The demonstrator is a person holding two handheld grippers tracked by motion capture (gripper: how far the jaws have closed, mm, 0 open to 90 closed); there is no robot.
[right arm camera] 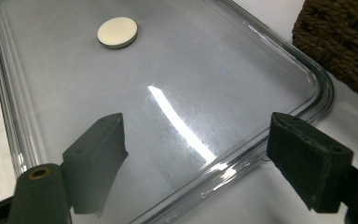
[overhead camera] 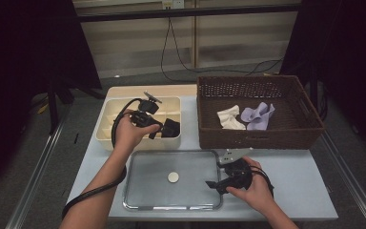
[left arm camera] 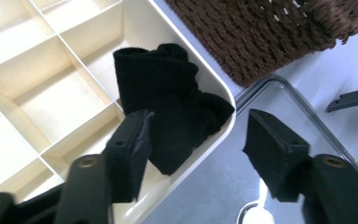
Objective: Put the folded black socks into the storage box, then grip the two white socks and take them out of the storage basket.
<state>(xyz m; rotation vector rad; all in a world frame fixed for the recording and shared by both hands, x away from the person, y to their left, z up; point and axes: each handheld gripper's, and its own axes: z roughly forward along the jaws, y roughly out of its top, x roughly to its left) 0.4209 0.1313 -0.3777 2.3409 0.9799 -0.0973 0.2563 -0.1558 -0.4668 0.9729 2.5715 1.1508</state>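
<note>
Pale counter (overhead camera: 290,186) under me — black sock (left arm camera: 172,105) lies in the cream organizer's (left arm camera: 51,88) corner cell, just ahead of my left gripper (left arm camera: 196,144), jaws spread, nothing pinched.

One black sock (left arm camera: 177,112), two pale cloths (overhead camera: 230,117) (overhead camera: 258,116), one basket (overhead camera: 259,138), one tray (overhead camera: 138,202), one divided box (overhead camera: 106,128).

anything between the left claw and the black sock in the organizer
Nothing: in the left gripper view the open left claw hangs just above the black sock, which lies in the organizer's corner compartment.
</note>
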